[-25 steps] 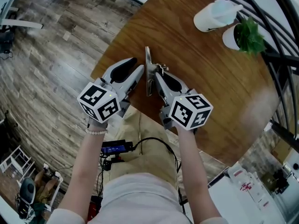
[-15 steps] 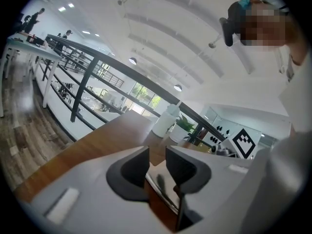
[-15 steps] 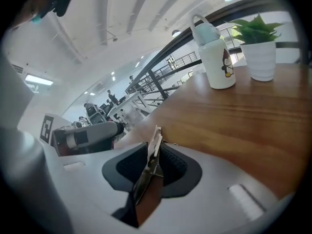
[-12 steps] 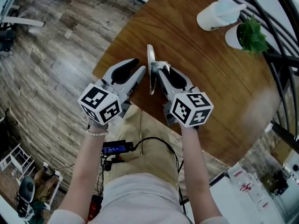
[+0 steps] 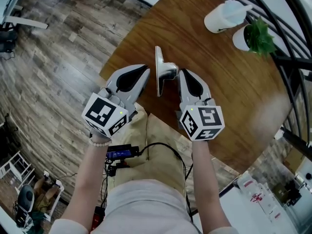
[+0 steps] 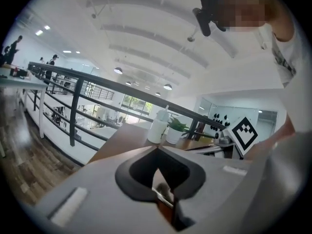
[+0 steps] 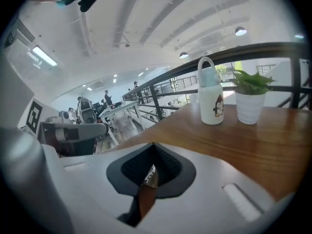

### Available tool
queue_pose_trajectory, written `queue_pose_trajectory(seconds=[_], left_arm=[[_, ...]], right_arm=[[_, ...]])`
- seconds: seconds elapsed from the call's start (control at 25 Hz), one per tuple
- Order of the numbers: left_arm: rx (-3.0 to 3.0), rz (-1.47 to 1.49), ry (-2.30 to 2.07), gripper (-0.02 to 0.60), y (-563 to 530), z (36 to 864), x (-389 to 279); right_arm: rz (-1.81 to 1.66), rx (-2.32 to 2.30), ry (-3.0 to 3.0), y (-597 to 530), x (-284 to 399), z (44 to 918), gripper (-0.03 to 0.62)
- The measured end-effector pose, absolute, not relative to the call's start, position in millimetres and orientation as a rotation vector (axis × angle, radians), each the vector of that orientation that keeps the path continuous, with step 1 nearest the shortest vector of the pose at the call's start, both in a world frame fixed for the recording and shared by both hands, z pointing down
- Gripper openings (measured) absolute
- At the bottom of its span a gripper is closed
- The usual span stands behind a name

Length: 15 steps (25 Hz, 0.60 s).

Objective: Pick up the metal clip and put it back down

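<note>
Head view looks down on my two arms and a round brown tabletop [image 5: 229, 91]. The metal clip [image 5: 159, 67] stands up on its thin edge near the side of the tabletop closest to me, right between my two tongs. It has a long flat plate and a shiny bump on its right side.

The right tongs [image 5: 181, 74] touch that shiny bump. Their two halves have just been closing. In the right gripper view they are pressed together, with a small shiny bit of metal caught in the slit. So I say the right tongs are gripping the clip. I can't tell if the bottom of the clip rests on the wood or hangs just over it.

The left tongs [image 5: 145, 73] sit just beside the flat plate, on its left. In the left gripper view their two halves are together too. A tiny shiny bit shows in the slit, but I can't tell if it is pinched.

Far across the tabletop stand a white bottle [image 5: 225, 16] and a green plant in a white pot [image 5: 256, 35]. They are side by side, well apart from the clip. Black rails [image 5: 295, 60] run past them. Below the tabletop is a wooden floor [image 5: 48, 57].
</note>
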<state>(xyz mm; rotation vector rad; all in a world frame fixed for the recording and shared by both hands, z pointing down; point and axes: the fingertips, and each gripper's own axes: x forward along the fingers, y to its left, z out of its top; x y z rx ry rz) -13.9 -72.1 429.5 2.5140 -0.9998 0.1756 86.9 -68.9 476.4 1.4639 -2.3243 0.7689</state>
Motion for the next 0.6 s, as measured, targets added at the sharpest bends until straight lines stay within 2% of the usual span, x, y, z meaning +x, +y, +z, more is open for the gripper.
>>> queue_pose_trajectory(seconds=[0.6], left_arm=[[2.788, 0.148, -1.053, 0.000, -36, 314, -17]], right_arm=[[0.505, 1.544, -2.467, -39, 87, 366, 0.021]])
